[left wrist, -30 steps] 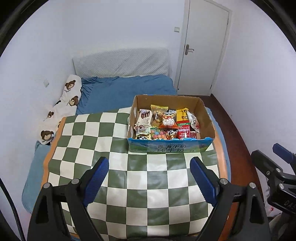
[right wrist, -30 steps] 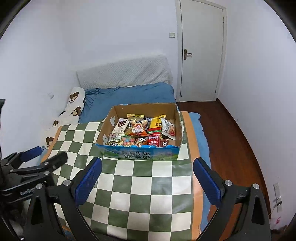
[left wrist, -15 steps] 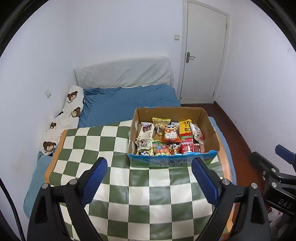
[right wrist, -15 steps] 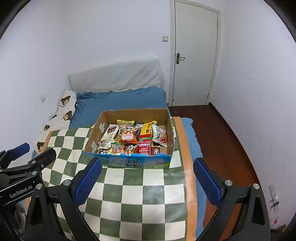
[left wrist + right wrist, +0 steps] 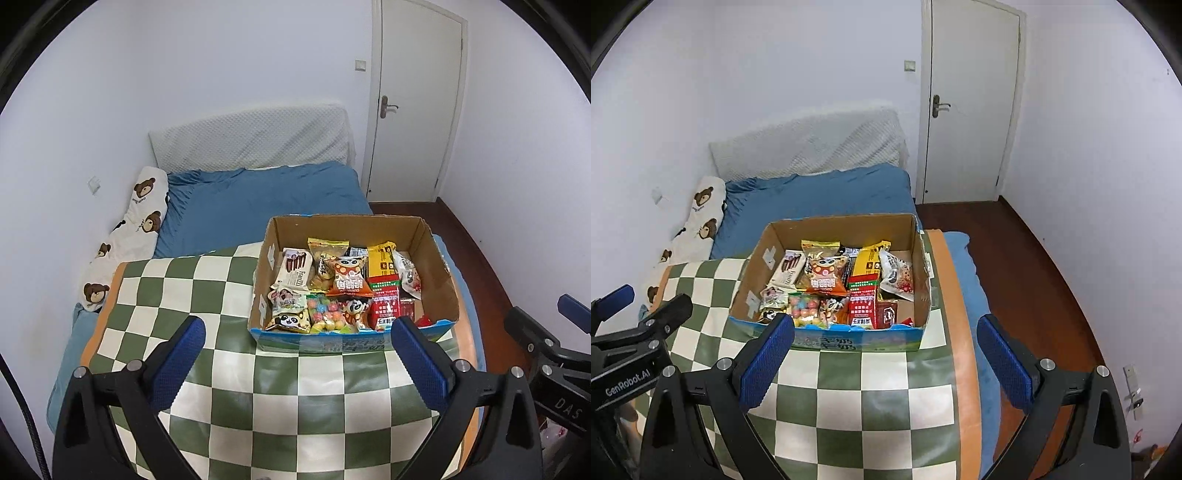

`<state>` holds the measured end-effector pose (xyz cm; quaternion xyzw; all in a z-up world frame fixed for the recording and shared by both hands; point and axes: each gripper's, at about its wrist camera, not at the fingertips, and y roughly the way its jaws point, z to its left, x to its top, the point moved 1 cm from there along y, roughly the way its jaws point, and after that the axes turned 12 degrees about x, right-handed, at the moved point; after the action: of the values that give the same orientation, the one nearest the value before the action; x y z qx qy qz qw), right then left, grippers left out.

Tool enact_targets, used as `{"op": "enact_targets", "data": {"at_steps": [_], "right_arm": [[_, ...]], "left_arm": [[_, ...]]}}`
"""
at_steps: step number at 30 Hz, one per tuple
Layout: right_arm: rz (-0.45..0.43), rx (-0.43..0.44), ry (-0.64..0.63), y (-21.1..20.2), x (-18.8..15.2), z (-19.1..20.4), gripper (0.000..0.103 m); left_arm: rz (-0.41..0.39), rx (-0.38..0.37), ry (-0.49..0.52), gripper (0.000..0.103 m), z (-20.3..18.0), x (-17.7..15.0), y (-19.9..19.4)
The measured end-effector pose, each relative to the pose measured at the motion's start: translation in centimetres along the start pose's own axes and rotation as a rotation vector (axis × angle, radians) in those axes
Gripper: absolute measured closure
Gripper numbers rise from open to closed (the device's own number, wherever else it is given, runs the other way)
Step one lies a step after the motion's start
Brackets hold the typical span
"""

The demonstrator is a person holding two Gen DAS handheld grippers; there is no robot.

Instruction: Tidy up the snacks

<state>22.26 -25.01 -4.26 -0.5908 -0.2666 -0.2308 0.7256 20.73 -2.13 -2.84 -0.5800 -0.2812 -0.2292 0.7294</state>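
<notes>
A green-and-cream checked cloth (image 5: pixel 229 295) is covering the near end of the bed, and a cardboard box (image 5: pixel 347 229) is sitting on it, packed with snack packets (image 5: pixel 332 291); none is lying outside it. That is fitting either snacks already gathered or a box waiting to be sorted, so the step is staying unsettled. The left gripper (image 5: pixel 295 354) and right gripper (image 5: pixel 884 350) are hovering short of the box, both spread wide and carrying nothing. 1 packet (image 5: pixel 295 271) is reading "Franzzi"; the left gripper's body (image 5: pixel 628 376) is reading "GenRobot.AI".
</notes>
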Motion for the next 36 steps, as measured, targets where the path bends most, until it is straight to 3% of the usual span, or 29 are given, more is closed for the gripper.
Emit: {"op": "enact_targets", "data": {"at_steps": [14,36], "right_arm": [[0.071,-0.019,0.026,4.6,1.2,-1.7,0.002],[0.055,-0.022,0.034,3.4,1.2,-1.7,0.002]], "left_arm": [[0.07,-0.03,0.042,0.0,-2.7,1.2,2.9],[0.058,-0.026,0.011,0.0,-2.4,1.5,2.9]]}}
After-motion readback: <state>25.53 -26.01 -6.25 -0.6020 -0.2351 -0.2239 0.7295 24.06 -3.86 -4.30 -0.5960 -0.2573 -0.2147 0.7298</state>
